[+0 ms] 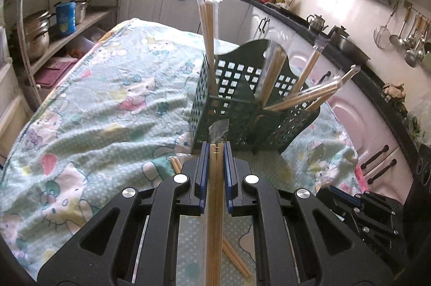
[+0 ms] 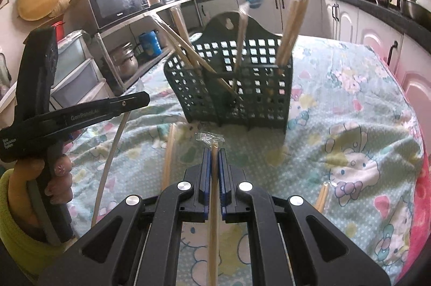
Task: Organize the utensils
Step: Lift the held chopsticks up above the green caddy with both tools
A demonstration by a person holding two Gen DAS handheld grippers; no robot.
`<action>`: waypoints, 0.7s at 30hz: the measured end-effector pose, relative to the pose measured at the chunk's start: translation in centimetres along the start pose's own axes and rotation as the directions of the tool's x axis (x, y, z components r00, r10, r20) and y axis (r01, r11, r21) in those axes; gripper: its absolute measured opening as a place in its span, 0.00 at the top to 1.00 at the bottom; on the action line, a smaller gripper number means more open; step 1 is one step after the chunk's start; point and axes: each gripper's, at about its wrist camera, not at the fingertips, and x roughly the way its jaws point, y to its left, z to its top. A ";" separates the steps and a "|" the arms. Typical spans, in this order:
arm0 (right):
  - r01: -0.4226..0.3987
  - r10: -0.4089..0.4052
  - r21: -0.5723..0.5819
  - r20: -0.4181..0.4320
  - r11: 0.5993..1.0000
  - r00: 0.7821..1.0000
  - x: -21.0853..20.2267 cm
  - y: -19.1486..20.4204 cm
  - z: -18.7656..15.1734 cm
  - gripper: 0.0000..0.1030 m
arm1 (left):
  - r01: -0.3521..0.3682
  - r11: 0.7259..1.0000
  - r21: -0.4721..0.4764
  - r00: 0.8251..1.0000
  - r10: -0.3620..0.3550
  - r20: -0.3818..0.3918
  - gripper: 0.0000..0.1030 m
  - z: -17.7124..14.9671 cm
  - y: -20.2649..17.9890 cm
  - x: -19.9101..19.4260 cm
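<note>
A dark green perforated utensil basket point(image 1: 242, 108) point(image 2: 242, 86) stands on the cartoon-print tablecloth point(image 1: 94, 111) point(image 2: 350, 124) and holds several wrapped chopstick pairs point(image 1: 208, 43) point(image 2: 292, 27) that lean outward. My left gripper point(image 1: 216, 148) is shut on a wrapped chopstick pair point(image 1: 215, 205), just in front of the basket. My right gripper point(image 2: 214, 151) is shut on another wrapped chopstick pair point(image 2: 213, 218), also in front of the basket. Loose chopstick pairs lie on the cloth point(image 1: 237, 256) point(image 2: 169, 154) point(image 2: 322, 197).
The left hand-held gripper's body and hand point(image 2: 45, 129) are at the left of the right wrist view; the right gripper's body point(image 1: 361, 208) shows low right in the left wrist view. Shelves with pots point(image 1: 37, 35), a microwave point(image 2: 115, 2) and counters point(image 1: 309, 24) surround the table.
</note>
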 end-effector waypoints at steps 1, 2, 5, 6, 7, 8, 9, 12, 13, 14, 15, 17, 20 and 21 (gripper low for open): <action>-0.001 0.001 -0.005 0.006 1.000 1.000 -0.1 0.2 0.2 0.94 | 0.001 1.000 -0.002 1.000 -0.001 0.007 0.95 0.1 0.2 -0.4; -0.001 0.002 -0.009 0.010 1.000 1.000 -0.1 0.5 0.5 0.94 | 0.002 1.000 -0.004 1.000 -0.002 0.012 0.95 0.2 0.3 -0.6; -0.001 0.002 -0.024 0.024 1.000 1.000 -0.5 1.2 1.2 0.94 | 0.004 1.000 -0.007 0.999 -0.004 0.034 0.95 0.7 0.7 -1.5; -0.001 0.002 -0.029 0.030 1.000 1.000 -0.6 1.4 1.5 0.94 | 0.006 1.000 -0.007 0.999 -0.006 0.041 0.95 0.9 0.7 -1.8; -0.002 0.003 -0.033 0.038 0.999 0.999 -0.8 1.6 1.8 0.94 | 0.008 1.000 -0.007 0.999 -0.007 0.053 0.95 1.1 0.8 -2.3; -0.002 0.004 -0.038 0.046 0.999 0.999 -1.0 1.8 2.1 0.94 | 0.009 1.000 -0.006 0.998 -0.008 0.061 0.95 1.3 0.9 -2.6; -0.001 0.004 -0.043 0.052 0.999 0.999 -1.2 1.9 2.2 0.94 | 0.012 1.000 -0.007 0.997 -0.012 0.073 0.95 1.6 1.0 -3.0; 0.000 0.004 -0.059 0.084 0.998 0.996 -1.9 2.4 3.2 0.94 | 0.015 1.000 -0.004 0.995 -0.015 0.103 0.95 2.4 1.1 -3.9; -0.001 0.006 -0.060 0.094 0.998 0.996 -2.2 2.5 3.5 0.94 | 0.015 1.000 -0.003 0.994 -0.015 0.113 0.95 2.8 1.1 -4.2; -0.002 0.009 -0.062 0.106 0.998 0.994 -2.4 2.5 3.9 0.94 | 0.017 1.000 0.001 0.992 -0.017 0.128 0.95 3.2 1.1 -4.6; -0.001 0.008 -0.062 0.115 0.998 0.993 -2.6 2.5 4.3 0.94 | 0.018 1.000 0.004 0.991 -0.018 0.136 0.95 3.4 1.1 -4.9; 0.001 0.007 -0.062 0.135 0.998 0.991 -3.0 2.5 5.0 0.94 | 0.022 1.000 0.012 0.987 -0.024 0.157 0.95 4.1 0.9 -5.5; 0.005 0.005 -0.063 0.166 0.998 0.986 -3.7 2.5 6.1 0.94 | 0.035 0.999 0.019 0.981 -0.038 0.192 0.95 5.3 0.6 -6.4; 0.007 0.005 -0.063 0.177 0.998 0.984 -4.0 2.6 6.4 0.94 | 0.037 0.999 0.019 0.978 -0.040 0.204 0.95 5.7 0.5 -6.6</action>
